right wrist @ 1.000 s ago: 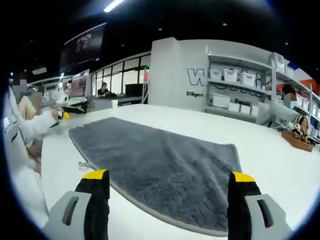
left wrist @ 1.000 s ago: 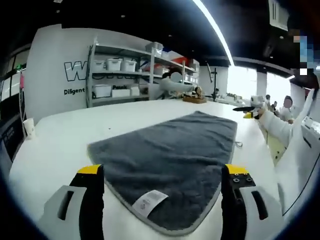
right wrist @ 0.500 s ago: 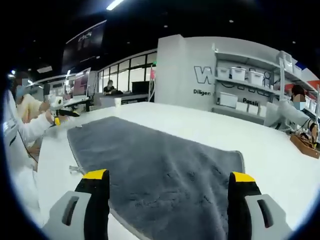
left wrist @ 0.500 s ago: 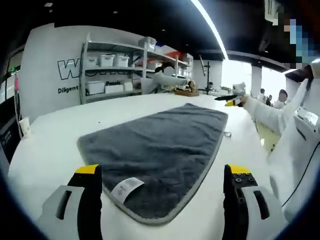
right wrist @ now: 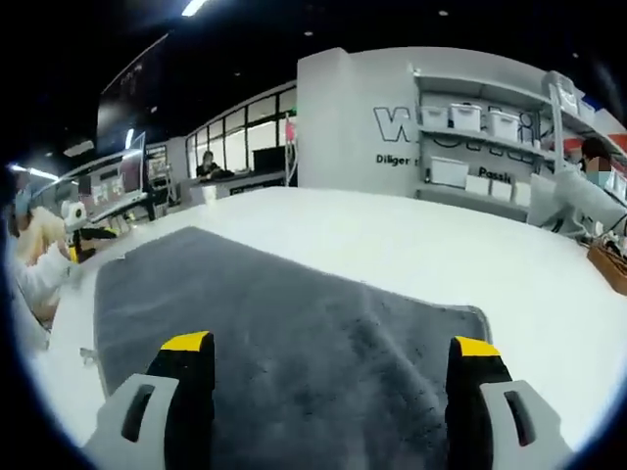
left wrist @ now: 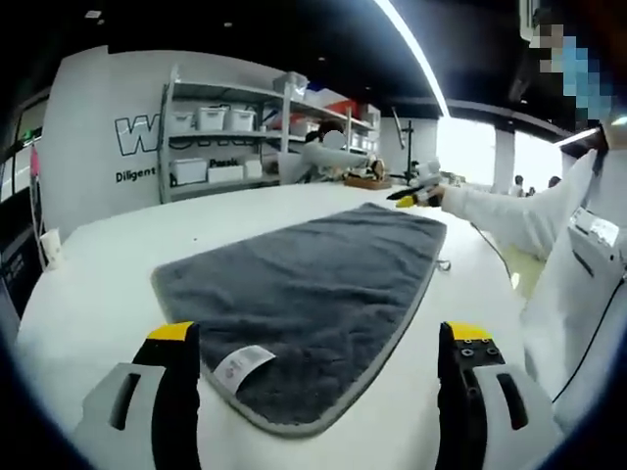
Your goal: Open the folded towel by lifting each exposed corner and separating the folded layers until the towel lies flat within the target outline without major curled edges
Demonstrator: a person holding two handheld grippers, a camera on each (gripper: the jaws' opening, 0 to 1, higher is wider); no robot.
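The grey towel (left wrist: 313, 294) lies on the white counter (left wrist: 108, 284), folded at least once judging by its long narrow shape, with a paler stitched hem round its edge and a small white label (left wrist: 238, 366) at the near corner in the left gripper view. The left claw (left wrist: 318, 377) hangs just short of that corner, its two yellow-tipped jaws set wide apart and holding nothing. The right claw (right wrist: 328, 387) hovers low over the towel (right wrist: 294, 362) near its other end, jaws likewise spread wide and empty; in the left gripper view it shows far off (left wrist: 409, 196) over the towel's far end, at the end of a white sleeve (left wrist: 509, 220). The cloth looks like a thick, soft microfibre pile: light, limp, with no stiffness to carry its own shape, so a lifted corner would likely droop and drag the layer beneath by friction rather than slide free. The hem is the firmest part and probably the best hold; a pinch at the labelled corner, taking the top layer alone, seems wisest. Whether the layers part cleanly at that edge cannot be told. A hurried peel risks a curled or doubled edge.
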